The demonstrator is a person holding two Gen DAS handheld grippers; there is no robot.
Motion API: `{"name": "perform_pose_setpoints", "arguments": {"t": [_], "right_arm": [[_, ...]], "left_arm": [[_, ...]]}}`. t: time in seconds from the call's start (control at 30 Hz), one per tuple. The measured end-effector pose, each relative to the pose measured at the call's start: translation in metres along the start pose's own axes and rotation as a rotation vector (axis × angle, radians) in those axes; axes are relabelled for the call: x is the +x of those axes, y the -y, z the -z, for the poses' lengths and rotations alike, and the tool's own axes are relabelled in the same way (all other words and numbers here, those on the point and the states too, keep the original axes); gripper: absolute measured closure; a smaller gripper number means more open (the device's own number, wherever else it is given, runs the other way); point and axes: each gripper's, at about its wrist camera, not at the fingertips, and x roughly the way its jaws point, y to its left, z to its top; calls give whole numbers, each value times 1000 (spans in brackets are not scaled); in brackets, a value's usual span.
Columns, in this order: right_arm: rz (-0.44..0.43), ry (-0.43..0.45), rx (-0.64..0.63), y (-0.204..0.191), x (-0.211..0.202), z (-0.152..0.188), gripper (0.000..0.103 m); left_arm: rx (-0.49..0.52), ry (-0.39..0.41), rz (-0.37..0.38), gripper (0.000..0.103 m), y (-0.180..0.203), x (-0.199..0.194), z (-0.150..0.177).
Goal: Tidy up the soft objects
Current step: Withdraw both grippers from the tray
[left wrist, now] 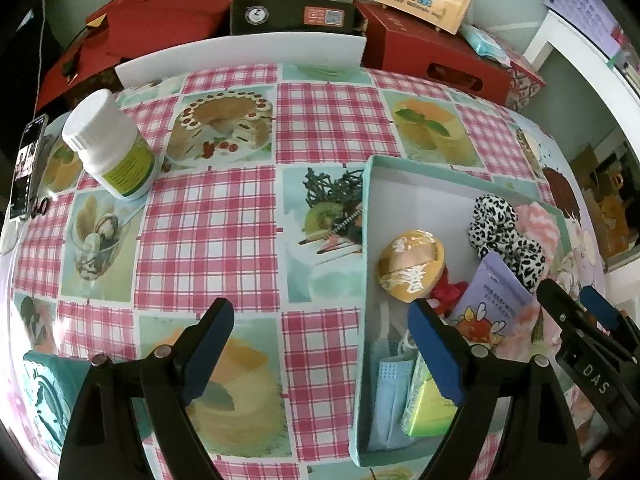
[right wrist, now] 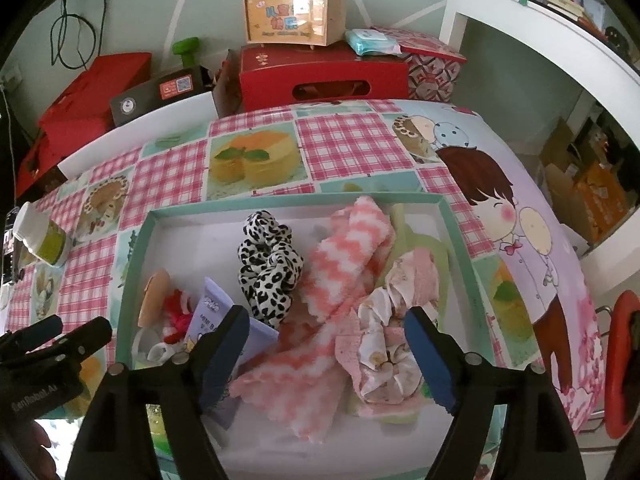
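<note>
A teal box (right wrist: 136,248) with a white floor sits on the table and holds soft things: a leopard scrunchie (right wrist: 266,262), a pink-and-white fuzzy cloth (right wrist: 340,280), a pale floral scrunchie (right wrist: 380,344), a purple packet (right wrist: 216,308) and a round yellow badge (left wrist: 412,266). The left wrist view also shows the box (left wrist: 366,216), a blue face mask (left wrist: 390,384) and a green tissue pack (left wrist: 424,404) in it. My right gripper (right wrist: 326,356) is open and empty just above the fuzzy cloth. My left gripper (left wrist: 322,350) is open and empty over the box's left wall.
A white pill bottle (left wrist: 108,146) lies on the chequered tablecloth at far left, next to a phone (left wrist: 26,168). Red boxes (right wrist: 324,74), a dark box (left wrist: 292,16) and a wooden case (right wrist: 294,18) stand behind the table. A white shelf (right wrist: 540,40) is at right.
</note>
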Motion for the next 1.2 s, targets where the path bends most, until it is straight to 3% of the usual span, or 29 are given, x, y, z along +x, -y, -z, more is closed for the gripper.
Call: {"name": "perform_pose_setpoints", "arguments": {"t": [0.03,0.07,0.1,0.6,0.83,1.0,1.2], "right_arm": [[2,3,-2,0,0,0,13],[6,7,-2,0,0,0,0],[11,9,2,0,0,-1,0],[28,8,-10,-6,-3,3,0],[0,38,-25,-16,-21,14,0],[-2,54,-37,-21,-33,24,0],[-10,59,-48,-23,-46,44,0]], "left_arm": [[-6,2,3,13,-1,0,0],[-13,4,6,13,-2,0,-1],[-15,6,6,13,-3,0,-1],[-15,75,-51,13,-11,-24,5],[-56,84,-40,13,-22,-38,23],[-46,94,-138,13,-25,-45,45],[-41,101,-121,13,-25,-55,71]]}}
